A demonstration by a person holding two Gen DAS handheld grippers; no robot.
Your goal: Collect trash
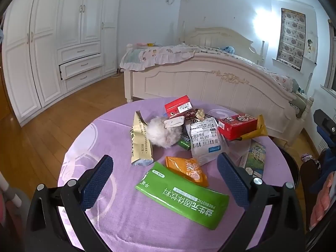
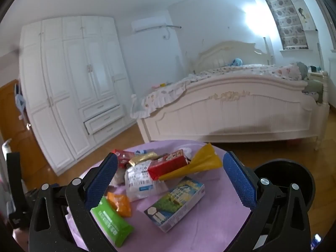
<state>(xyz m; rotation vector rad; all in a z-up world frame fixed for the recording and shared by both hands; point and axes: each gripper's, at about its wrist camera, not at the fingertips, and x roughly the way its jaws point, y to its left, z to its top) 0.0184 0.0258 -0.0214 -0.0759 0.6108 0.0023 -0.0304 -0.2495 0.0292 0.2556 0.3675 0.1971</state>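
A pile of trash lies on a round table with a purple cloth [image 1: 117, 220]. Nearest my open left gripper [image 1: 166, 164] are a green drink sachet [image 1: 182, 195] and an orange packet [image 1: 188, 171]. Behind them lie a beige pouch [image 1: 139, 140], a fluffy ball [image 1: 163, 133], a white mailer bag [image 1: 206, 141] and two red cartons [image 1: 237, 125]. My open right gripper [image 2: 170, 168] hovers over a picture box [image 2: 175, 203], the red carton [image 2: 168, 164] and a yellow wrapper [image 2: 195, 166]. Both grippers are empty.
A black trash bin [image 2: 292, 178] stands on the wood floor right of the table. A white bed [image 1: 210, 82] is behind the table and a white wardrobe [image 1: 52, 42] with one drawer ajar is at the left.
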